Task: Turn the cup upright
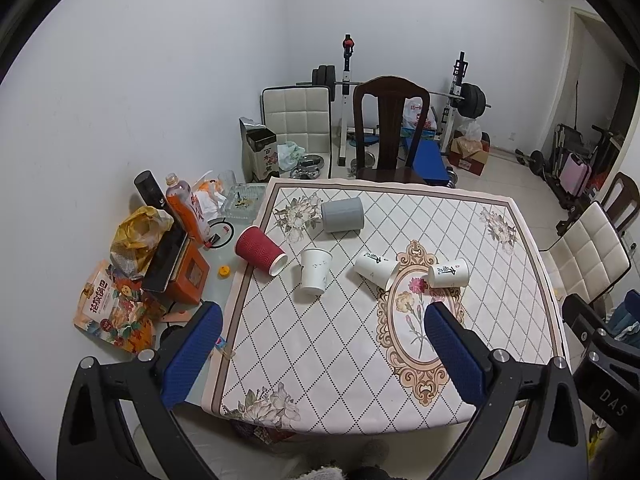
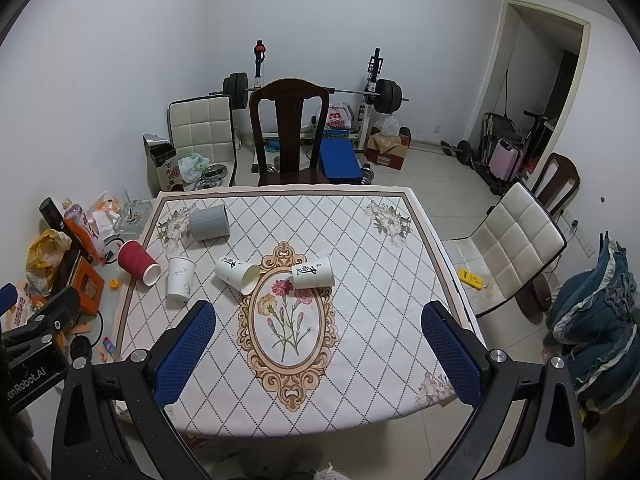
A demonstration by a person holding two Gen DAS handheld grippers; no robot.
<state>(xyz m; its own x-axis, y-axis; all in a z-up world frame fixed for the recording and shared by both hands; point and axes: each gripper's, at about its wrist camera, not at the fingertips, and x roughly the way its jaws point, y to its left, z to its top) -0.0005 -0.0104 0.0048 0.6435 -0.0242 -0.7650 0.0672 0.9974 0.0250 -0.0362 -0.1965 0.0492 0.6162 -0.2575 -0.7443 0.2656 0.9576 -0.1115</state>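
Note:
Several cups lie on the patterned tablecloth [image 1: 320,340]. A red ribbed cup [image 1: 260,251] [image 2: 138,261] lies on its side at the left edge. A grey cup [image 1: 343,215] [image 2: 209,221] lies on its side farther back. A plain white cup [image 1: 315,271] [image 2: 180,278] stands mouth down. Two white cups with black characters lie on their sides: one [image 1: 377,269] [image 2: 237,273] at centre, one [image 1: 449,273] [image 2: 313,272] to its right. My left gripper [image 1: 324,320] and right gripper [image 2: 318,320] are open and empty, held above the near half of the table.
Clutter of snack bags, a bottle and an orange box [image 1: 188,276] sits on the table's bare left strip. A dark wooden chair [image 1: 390,128] stands at the far side, a white padded chair [image 2: 516,240] at the right. A weight bench stands behind.

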